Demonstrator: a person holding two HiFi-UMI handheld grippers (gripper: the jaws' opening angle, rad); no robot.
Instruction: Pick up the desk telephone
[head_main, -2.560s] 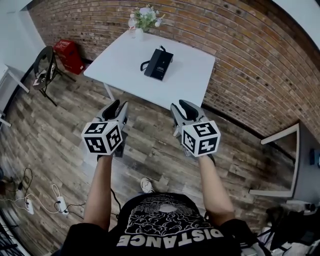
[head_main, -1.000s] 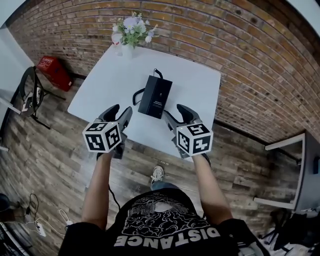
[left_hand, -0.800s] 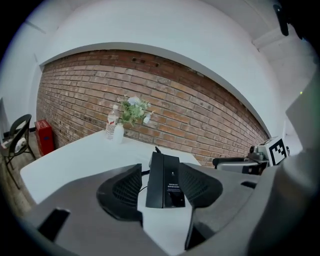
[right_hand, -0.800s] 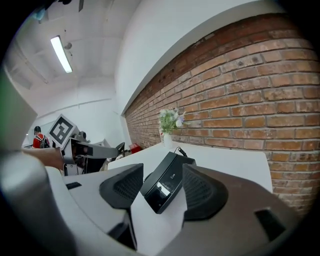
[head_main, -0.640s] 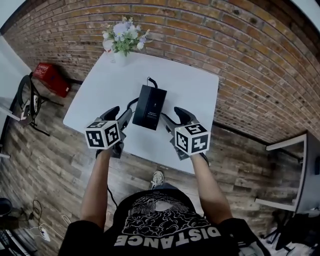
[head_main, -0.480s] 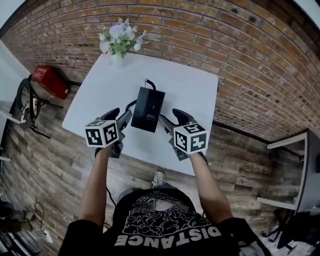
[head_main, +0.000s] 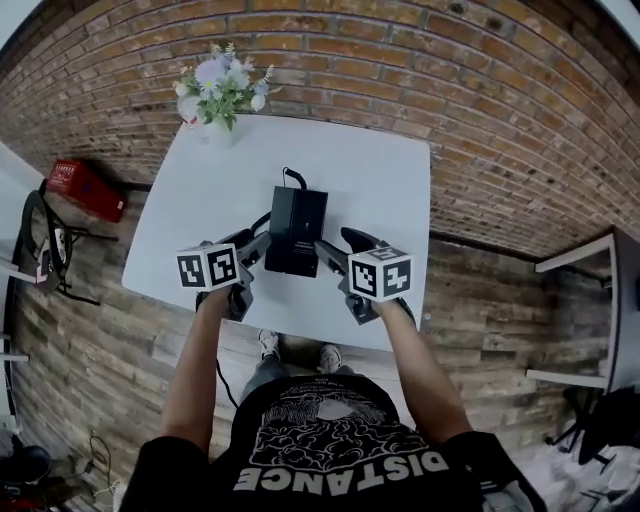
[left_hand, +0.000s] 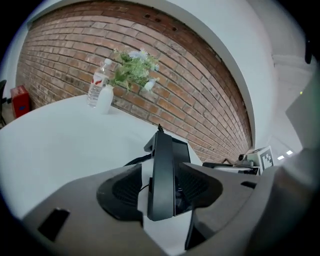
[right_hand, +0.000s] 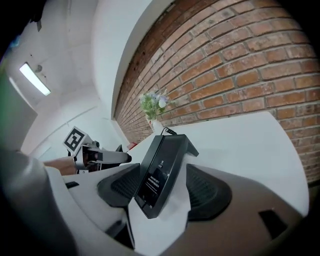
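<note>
Room: brick wall (head_main: 480, 90) behind white table (head_main: 380, 190), vase of flowers (head_main: 215, 100) at far left corner. Mid-table lies desk telephone (head_main: 296, 225). Your left gripper (head_main: 256, 245) straddles its left edge, your right gripper (head_main: 328, 250) its right edge. Both jaw pairs wide, just been opening; pads not pressing on it.

Your left gripper (head_main: 252, 243) and right gripper (head_main: 335, 246) are covering bits of the desk telephone's (head_main: 297, 220) near end; its print is showing too small to read
</note>
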